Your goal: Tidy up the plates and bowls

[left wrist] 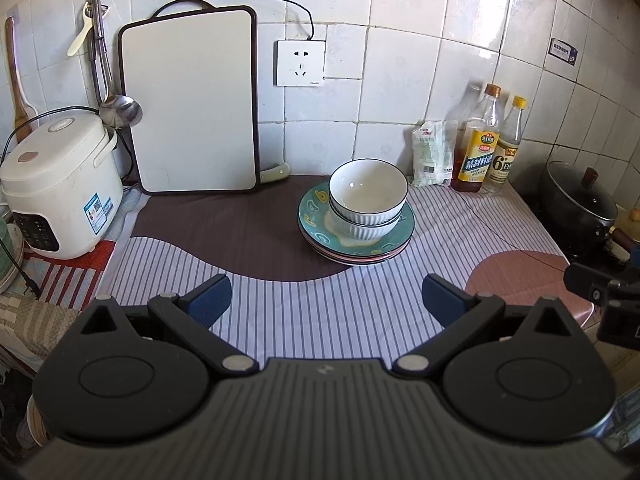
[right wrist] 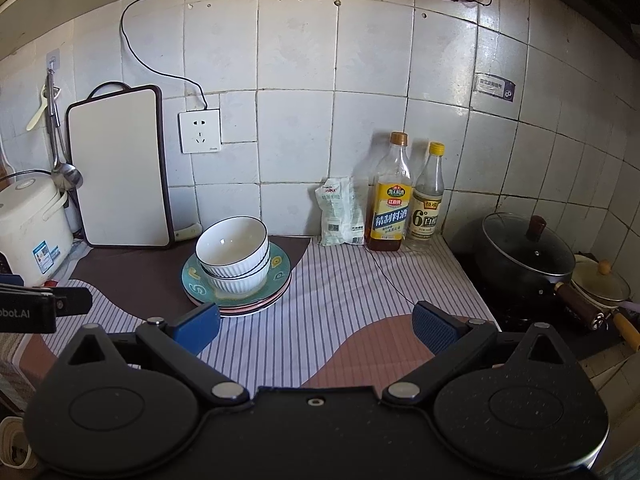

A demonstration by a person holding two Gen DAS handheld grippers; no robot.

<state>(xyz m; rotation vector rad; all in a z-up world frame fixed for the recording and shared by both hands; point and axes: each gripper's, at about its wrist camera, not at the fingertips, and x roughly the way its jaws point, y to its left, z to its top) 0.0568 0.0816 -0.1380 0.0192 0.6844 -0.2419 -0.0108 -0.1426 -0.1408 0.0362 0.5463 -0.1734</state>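
Two white ribbed bowls (left wrist: pixel 367 200) with dark rims sit nested on a stack of plates (left wrist: pixel 320 220), the top one teal with patterns. The stack stands on the striped cloth near the wall. It also shows in the right wrist view: bowls (right wrist: pixel 234 256), plates (right wrist: pixel 276 284). My left gripper (left wrist: pixel 326 300) is open and empty, in front of the stack and apart from it. My right gripper (right wrist: pixel 316 328) is open and empty, to the right of and in front of the stack.
A white cutting board (left wrist: pixel 192 104) leans on the wall beside a rice cooker (left wrist: pixel 60 184). Two bottles (right wrist: pixel 408 200) and a white packet (right wrist: pixel 338 212) stand at the wall right of the stack. A black lidded pot (right wrist: pixel 524 256) sits on the stove at right.
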